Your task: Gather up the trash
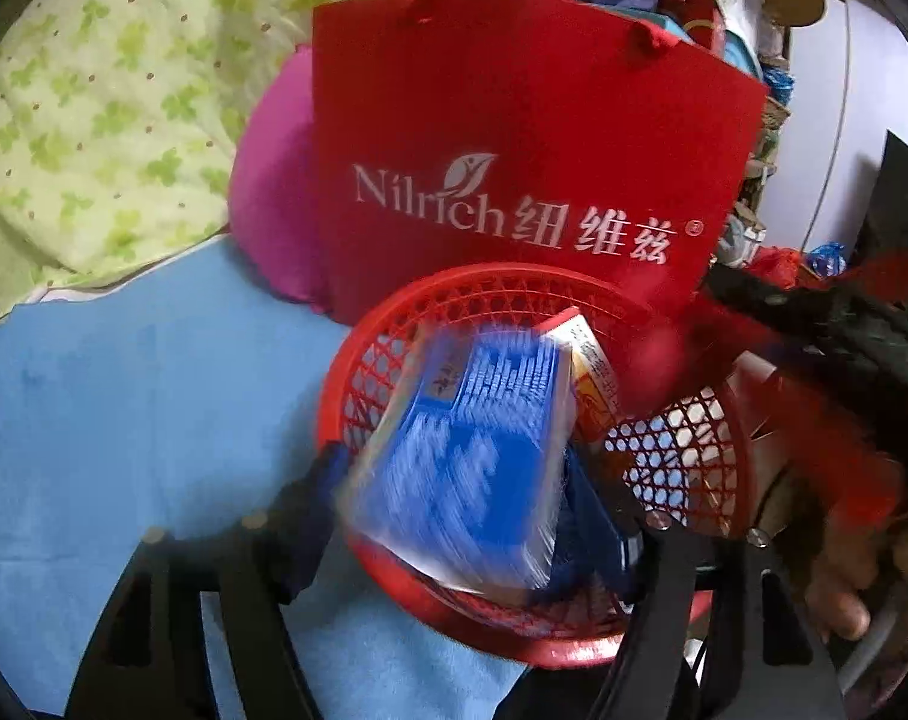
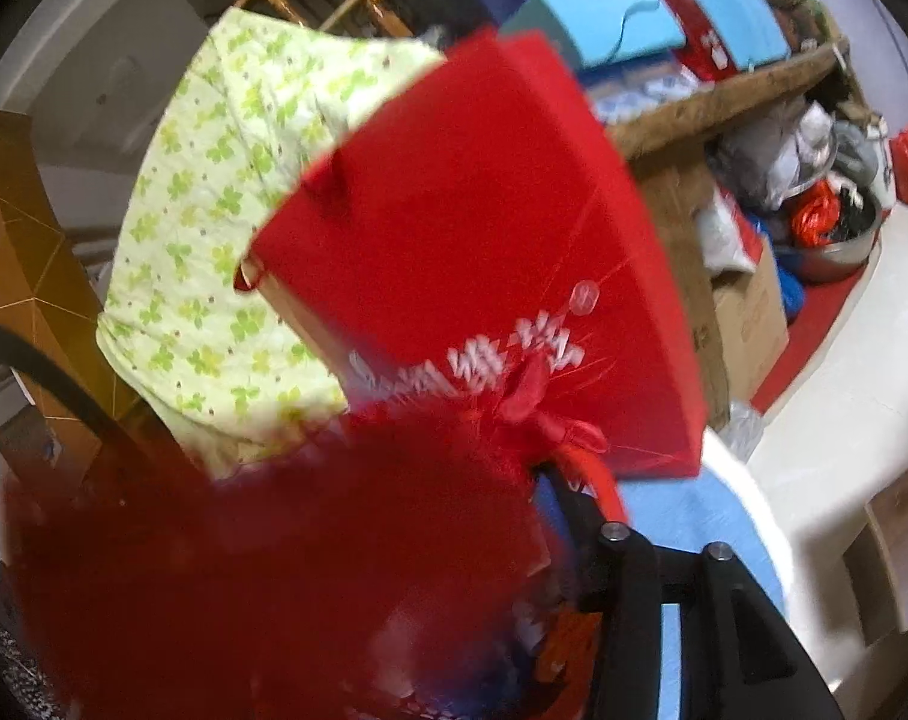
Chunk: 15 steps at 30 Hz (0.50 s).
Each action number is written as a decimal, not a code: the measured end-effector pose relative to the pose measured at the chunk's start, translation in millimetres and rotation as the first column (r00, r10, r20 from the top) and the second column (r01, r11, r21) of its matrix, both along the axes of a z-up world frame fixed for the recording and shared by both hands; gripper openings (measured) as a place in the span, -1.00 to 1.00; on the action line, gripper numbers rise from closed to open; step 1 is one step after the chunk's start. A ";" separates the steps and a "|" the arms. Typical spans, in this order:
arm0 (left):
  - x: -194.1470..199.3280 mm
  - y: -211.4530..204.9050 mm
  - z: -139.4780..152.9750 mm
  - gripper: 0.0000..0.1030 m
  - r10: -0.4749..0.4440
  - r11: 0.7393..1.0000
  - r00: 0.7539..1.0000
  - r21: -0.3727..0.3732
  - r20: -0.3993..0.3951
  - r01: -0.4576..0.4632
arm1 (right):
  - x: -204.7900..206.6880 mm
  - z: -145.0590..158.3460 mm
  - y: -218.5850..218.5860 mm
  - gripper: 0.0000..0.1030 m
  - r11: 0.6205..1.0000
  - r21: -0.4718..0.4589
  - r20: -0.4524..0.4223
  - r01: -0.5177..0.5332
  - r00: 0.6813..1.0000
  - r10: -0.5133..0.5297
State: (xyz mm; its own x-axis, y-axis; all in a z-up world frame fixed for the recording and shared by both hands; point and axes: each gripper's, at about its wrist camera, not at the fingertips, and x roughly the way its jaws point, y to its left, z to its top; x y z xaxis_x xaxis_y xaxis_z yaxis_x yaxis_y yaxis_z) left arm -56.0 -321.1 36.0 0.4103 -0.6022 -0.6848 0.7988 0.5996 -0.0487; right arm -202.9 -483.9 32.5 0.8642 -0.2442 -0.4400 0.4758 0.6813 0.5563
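In the left wrist view my left gripper (image 1: 454, 480) is shut on a blue and white box (image 1: 460, 450), blurred, held over a red mesh basket (image 1: 682, 456). An orange box (image 1: 592, 378) lies in the basket. The basket sits on a blue cloth (image 1: 123, 420). The other gripper (image 1: 826, 312) reaches in from the right with red plastic around it. In the right wrist view my right gripper (image 2: 538, 480) is mostly hidden behind a blurred red plastic bag (image 2: 273, 540); its knotted handle (image 2: 544, 414) sits at the right finger (image 2: 580, 498). I cannot tell its jaw state.
A red Nilrich paper bag (image 1: 514, 138) stands behind the basket, also shown in the right wrist view (image 2: 484, 228). A magenta cushion (image 1: 267, 180) and green patterned quilt (image 1: 93, 90) lie left. Cardboard boxes (image 2: 748, 312), a metal bowl (image 2: 838, 240) and clutter stand right.
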 end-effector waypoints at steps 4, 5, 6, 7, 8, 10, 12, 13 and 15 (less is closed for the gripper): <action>-12.3 6.3 1.4 0.46 -0.015 0.999 0.997 0.033 0.080 0.012 | 2.1 -4.5 8.3 0.11 1.000 -0.002 -0.007 -0.009 1.000 0.009; -14.3 9.7 2.8 0.46 -0.022 0.999 0.996 0.030 0.082 0.020 | -1.4 -4.4 9.4 0.11 1.000 -0.006 -0.002 -0.006 1.000 0.006; -15.5 13.4 4.5 0.46 -0.023 0.999 0.996 0.026 0.085 0.021 | -4.8 -3.9 10.1 0.11 1.000 -0.013 0.000 0.001 1.000 -0.001; -17.1 17.6 6.1 0.46 -0.021 1.000 0.996 0.021 0.089 0.019 | -10.4 -2.6 10.6 0.11 1.000 -0.025 0.000 0.014 1.000 -0.014; -18.0 23.2 7.5 0.46 -0.021 1.000 0.996 0.015 0.089 0.019 | -14.9 -1.3 10.8 0.11 0.999 -0.034 -0.002 0.021 1.000 -0.021; -16.3 32.7 9.3 0.46 -0.018 1.000 0.996 0.009 0.087 0.017 | -25.2 1.1 12.7 0.11 0.998 -0.049 0.000 0.028 1.000 -0.028; -22.2 43.3 10.6 0.46 -0.001 1.000 0.995 0.014 0.103 -0.001 | -34.2 2.8 13.8 0.11 0.998 -0.056 -0.003 0.034 0.999 -0.035; -25.0 48.7 11.3 0.46 0.007 1.000 0.994 0.017 0.110 -0.009 | -38.0 3.4 15.4 0.11 0.998 -0.056 -0.003 0.035 0.999 -0.035; -27.2 57.2 13.0 0.46 0.029 0.999 0.991 0.029 0.127 -0.033 | -45.1 5.6 19.6 0.11 0.998 -0.062 -0.003 0.031 1.000 -0.031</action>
